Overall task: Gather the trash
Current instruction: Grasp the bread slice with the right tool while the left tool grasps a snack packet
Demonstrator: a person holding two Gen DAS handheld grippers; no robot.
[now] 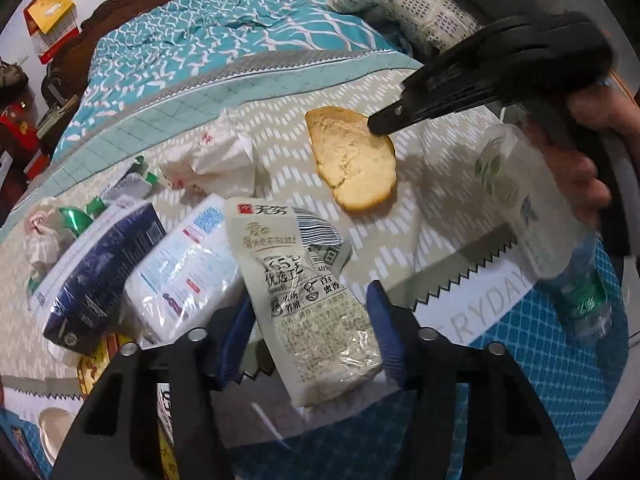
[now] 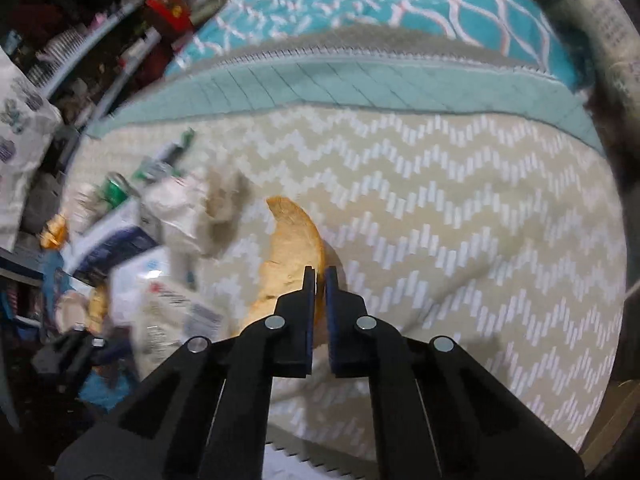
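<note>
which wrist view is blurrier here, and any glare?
Right wrist view: motion-smeared, worst over the clutter at left; bread slice and right tool stay fairly sharp. Left wrist view: mostly crisp, glare on the white snack packet, blur on the plastic bottle.

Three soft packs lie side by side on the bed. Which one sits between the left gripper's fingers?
The cream pack with black Chinese print, rightmost of the three. The white-and-blue pack and dark navy pack lie left of the fingers.

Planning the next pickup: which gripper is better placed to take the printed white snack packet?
Left. The left gripper already straddles the printed white snack packet, jaws on either side. The right gripper is shut on the bread slice.
</note>
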